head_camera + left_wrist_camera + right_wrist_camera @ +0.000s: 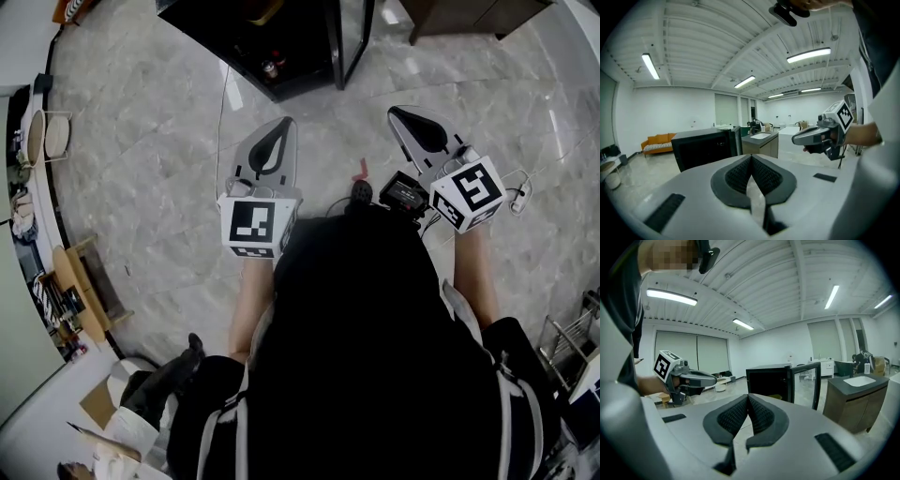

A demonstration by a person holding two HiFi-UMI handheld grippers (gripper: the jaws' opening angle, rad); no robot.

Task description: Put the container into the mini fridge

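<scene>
The black mini fridge (267, 42) stands on the marble floor ahead of me, its glass door (352, 42) swung open. Small cans (271, 67) and something yellow (267, 11) show inside; I cannot pick out a separate container. My left gripper (284, 122) and right gripper (394, 112) are held side by side at waist height, short of the fridge, both shut with nothing between the pads. The left gripper view has the left gripper (751, 157), the fridge (703, 145) and the right gripper (820, 136). The right gripper view has the right gripper (748, 397), the fridge (771, 380) and the left gripper (686, 378).
A dark cabinet with a sink (855, 392) stands right of the fridge. A red tape mark (361, 171) and a white power strip (517, 200) lie on the floor. A wooden shelf (80, 291) lines the left wall; an orange sofa (658, 140) stands far back.
</scene>
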